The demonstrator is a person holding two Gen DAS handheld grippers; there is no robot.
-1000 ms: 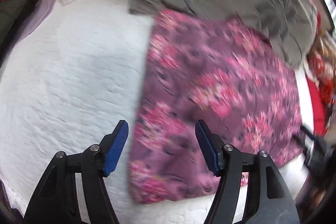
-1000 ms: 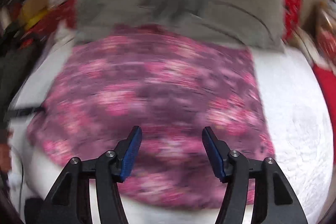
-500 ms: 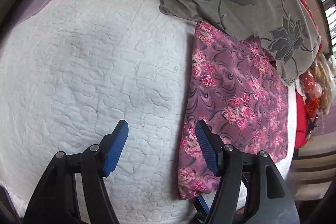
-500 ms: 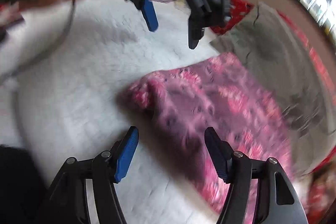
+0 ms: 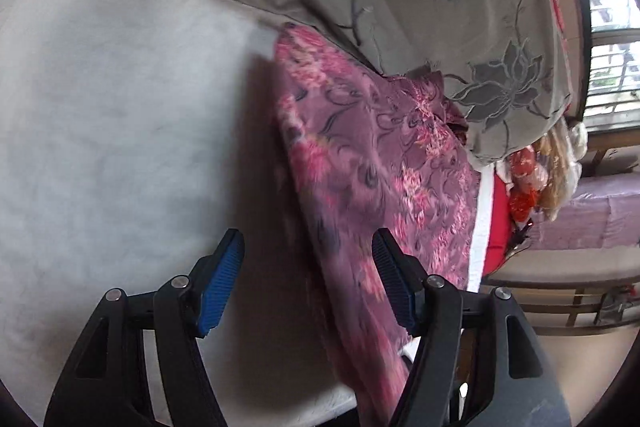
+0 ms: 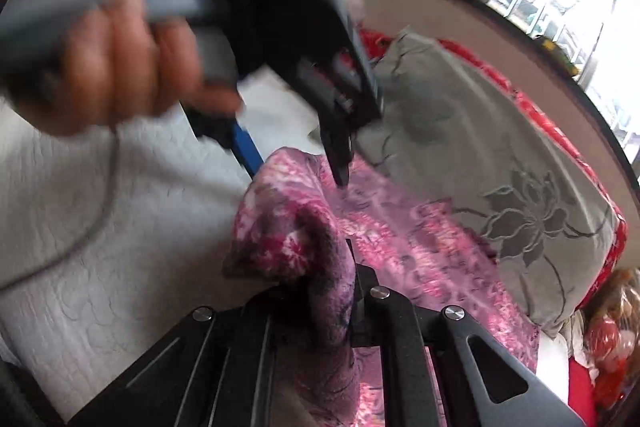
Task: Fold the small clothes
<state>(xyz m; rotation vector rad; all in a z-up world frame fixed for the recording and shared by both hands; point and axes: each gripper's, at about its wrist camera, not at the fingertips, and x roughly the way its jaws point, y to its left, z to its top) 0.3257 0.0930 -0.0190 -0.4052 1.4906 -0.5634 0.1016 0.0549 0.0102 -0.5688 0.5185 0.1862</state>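
Note:
A purple cloth with pink flowers point(image 5: 372, 163) lies on the white quilted bed point(image 5: 100, 107), its near edge lifted. My left gripper point(image 5: 308, 283) is open, its jaws either side of that lifted edge, not clamped. In the right wrist view the left gripper point(image 6: 300, 163) hovers over the cloth's far corner, held by a hand point(image 6: 120, 67). My right gripper point(image 6: 344, 291) is shut on a bunched corner of the cloth point(image 6: 292, 239) and holds it above the bed; its pads are hidden by the fabric.
A grey pillow with an embroidered flower point(image 5: 460, 27) lies along the cloth's far side and overlaps it. A red patterned cover point(image 6: 560, 131) lies behind the pillow. The bed's edge point(image 5: 480, 227) runs at the right, with a bench and bags beyond.
My right gripper has shut on the cloth's corner and lifted it. My left gripper has moved right, over the cloth's raised edge, and stays open.

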